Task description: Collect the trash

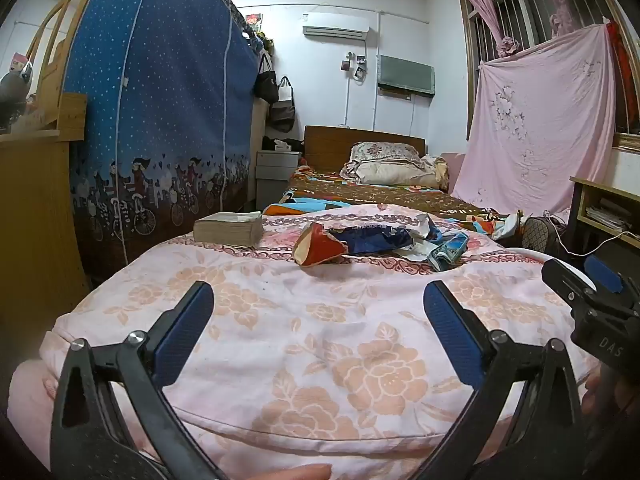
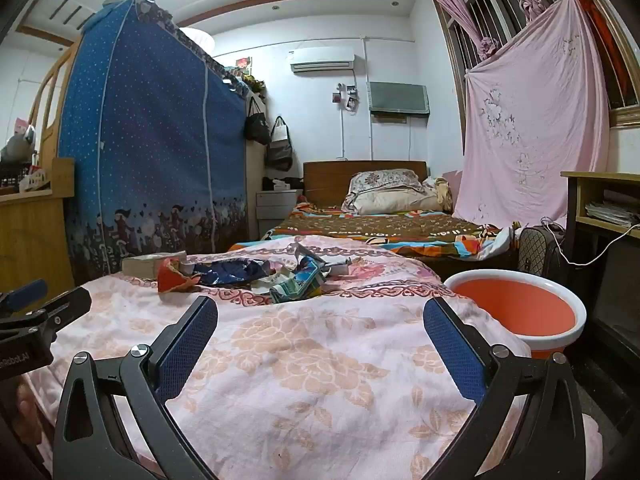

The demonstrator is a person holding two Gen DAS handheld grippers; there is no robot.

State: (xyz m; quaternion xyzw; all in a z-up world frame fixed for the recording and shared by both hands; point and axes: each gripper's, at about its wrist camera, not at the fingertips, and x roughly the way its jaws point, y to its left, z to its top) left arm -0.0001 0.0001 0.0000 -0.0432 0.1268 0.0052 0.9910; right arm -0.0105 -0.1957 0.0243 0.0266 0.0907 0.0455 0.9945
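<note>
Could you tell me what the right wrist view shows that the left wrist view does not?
Only the right wrist view shows the orange basin in full, standing beside the bed, past the quilt's right edge; the left wrist view catches just a white sliver of its rim. Only the left wrist view shows a fingertip at the bottom edge. Both show the floral quilt, the crumpled wrappers, the book, and both grippers open and empty: left gripper, right gripper.
</note>
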